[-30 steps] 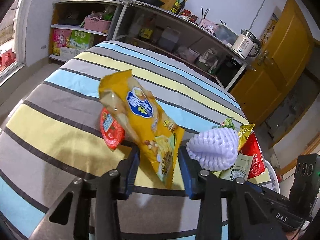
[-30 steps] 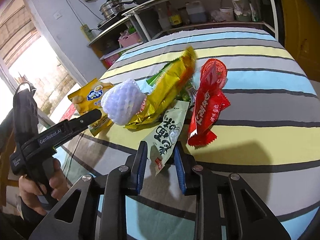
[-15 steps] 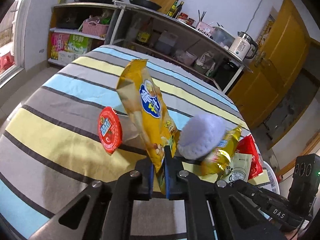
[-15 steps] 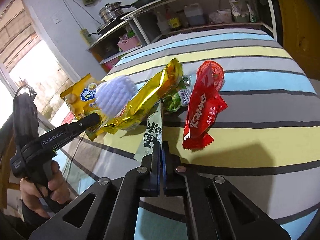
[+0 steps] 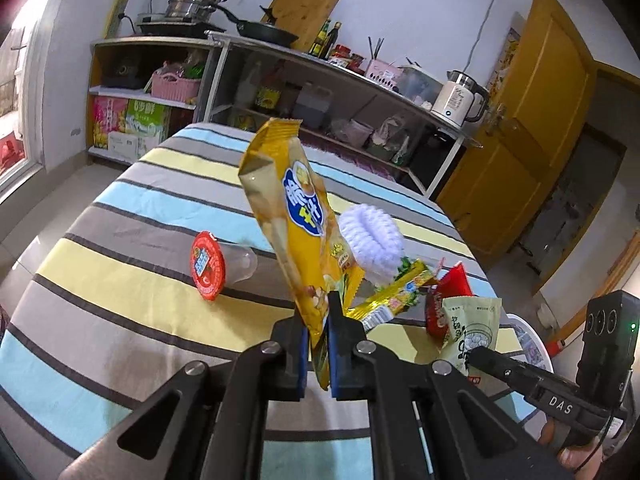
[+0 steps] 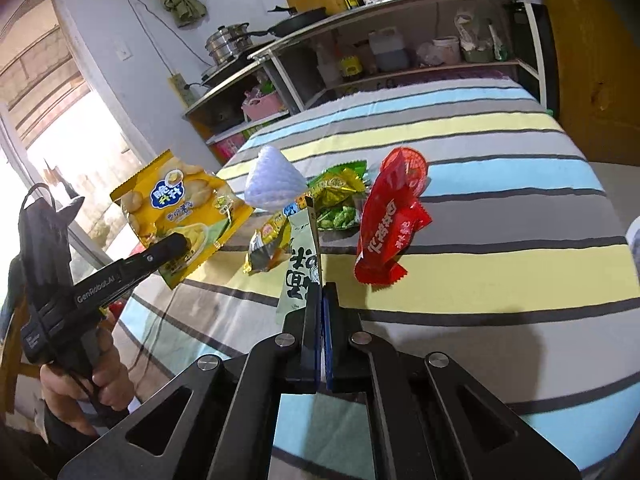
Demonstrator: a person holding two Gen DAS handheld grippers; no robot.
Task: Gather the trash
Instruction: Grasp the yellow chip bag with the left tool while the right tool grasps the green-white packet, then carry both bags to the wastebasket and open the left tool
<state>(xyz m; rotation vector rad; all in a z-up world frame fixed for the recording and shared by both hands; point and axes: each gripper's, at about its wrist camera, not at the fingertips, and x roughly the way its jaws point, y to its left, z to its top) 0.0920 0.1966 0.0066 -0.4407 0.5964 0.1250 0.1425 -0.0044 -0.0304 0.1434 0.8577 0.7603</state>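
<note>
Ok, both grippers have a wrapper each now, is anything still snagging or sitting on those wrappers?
Nothing visible does. The left gripper is shut on the yellow chip bag, which hangs clear of the striped tablecloth. The right gripper is shut on the pale green packet; its far end sits close to the gold wrapper, contact unclear.

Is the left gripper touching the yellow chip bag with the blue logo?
Touching. In the left wrist view the left gripper is shut on the yellow chip bag, its lower edge pinched between the blue pads and lifted.
</note>
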